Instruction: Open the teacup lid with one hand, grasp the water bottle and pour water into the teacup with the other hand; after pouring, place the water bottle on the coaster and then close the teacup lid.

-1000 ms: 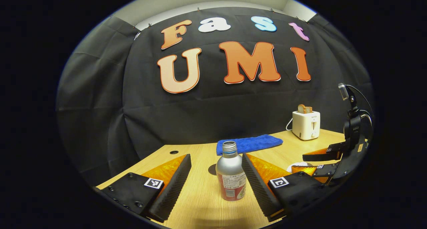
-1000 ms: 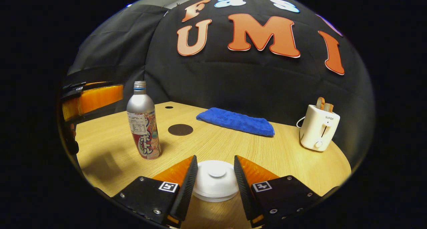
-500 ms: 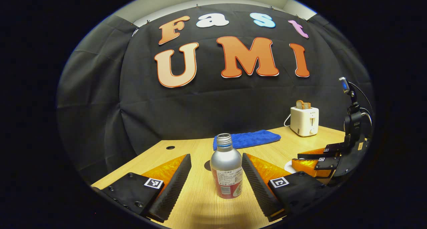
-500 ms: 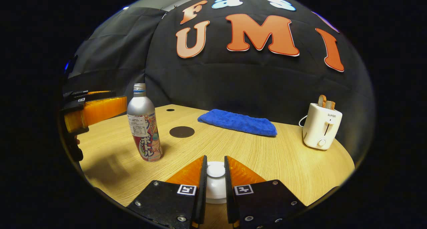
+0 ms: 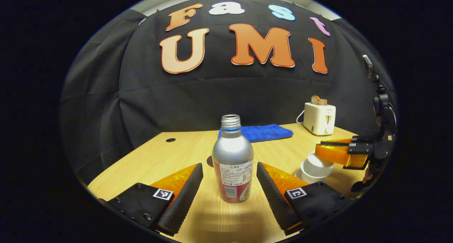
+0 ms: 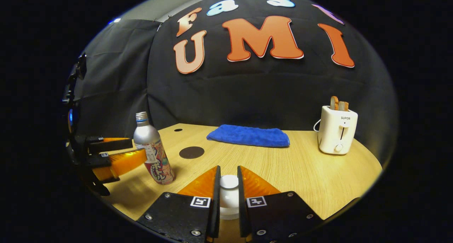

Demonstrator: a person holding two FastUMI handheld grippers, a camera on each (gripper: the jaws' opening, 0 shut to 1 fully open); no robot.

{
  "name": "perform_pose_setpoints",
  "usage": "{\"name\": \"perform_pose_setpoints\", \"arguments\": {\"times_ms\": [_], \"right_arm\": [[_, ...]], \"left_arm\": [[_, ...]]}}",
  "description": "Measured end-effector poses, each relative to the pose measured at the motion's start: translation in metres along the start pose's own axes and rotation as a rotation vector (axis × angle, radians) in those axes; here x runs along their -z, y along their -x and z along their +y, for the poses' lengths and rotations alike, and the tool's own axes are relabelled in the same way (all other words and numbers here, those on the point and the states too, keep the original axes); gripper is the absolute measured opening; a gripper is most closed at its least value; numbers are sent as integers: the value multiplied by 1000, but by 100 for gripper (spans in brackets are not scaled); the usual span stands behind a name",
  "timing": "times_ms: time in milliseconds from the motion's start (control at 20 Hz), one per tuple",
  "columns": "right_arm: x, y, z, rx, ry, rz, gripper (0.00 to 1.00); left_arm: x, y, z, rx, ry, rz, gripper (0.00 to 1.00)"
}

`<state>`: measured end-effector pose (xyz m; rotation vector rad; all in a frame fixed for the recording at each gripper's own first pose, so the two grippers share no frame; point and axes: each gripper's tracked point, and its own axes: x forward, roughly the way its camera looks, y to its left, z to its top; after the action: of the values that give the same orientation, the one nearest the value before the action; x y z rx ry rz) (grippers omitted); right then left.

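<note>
A silver water bottle with a red label and no cap stands upright between the fingers of my left gripper, which is open and not touching it. The right gripper view shows the bottle with that left gripper on both sides of it. My right gripper is shut on the knob of the white teacup lid. In the left gripper view the lid hangs tilted from the right gripper, just above the white teacup. A dark round coaster lies behind the bottle.
A blue folded cloth lies at the back of the wooden table. To its right stands a white toaster holding bread. A small round hole sits in the tabletop at the far left.
My left gripper has moved forward and lower, so the bottle now stands between its fingers. My right gripper shut on the lid's knob and lifted the lid, tilting it.
</note>
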<state>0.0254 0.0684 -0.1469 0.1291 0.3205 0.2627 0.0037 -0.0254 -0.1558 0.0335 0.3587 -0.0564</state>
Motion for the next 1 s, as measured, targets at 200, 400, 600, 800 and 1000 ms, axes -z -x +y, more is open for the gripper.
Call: {"name": "perform_pose_setpoints", "arguments": {"times_ms": [200, 400, 600, 800, 1000], "right_arm": [[-19, 14, -11, 25, 9, -54, 23], [-27, 25, -28, 62, 7, -76, 23], [-31, 34, -42, 91, 2, -92, 23], [-35, 44, -54, 117, -3, -106, 23], [-37, 54, -71, 151, -13, -114, 23]], "left_arm": [[12, -15, -1, 5, 17, 42, 100], [20, -26, -1, 2, 9, 62, 100], [21, -31, -6, 8, -1, 61, 92], [16, -36, -7, -13, -80, 56, 86], [4, -32, 1, -76, -280, 25, 81]]}}
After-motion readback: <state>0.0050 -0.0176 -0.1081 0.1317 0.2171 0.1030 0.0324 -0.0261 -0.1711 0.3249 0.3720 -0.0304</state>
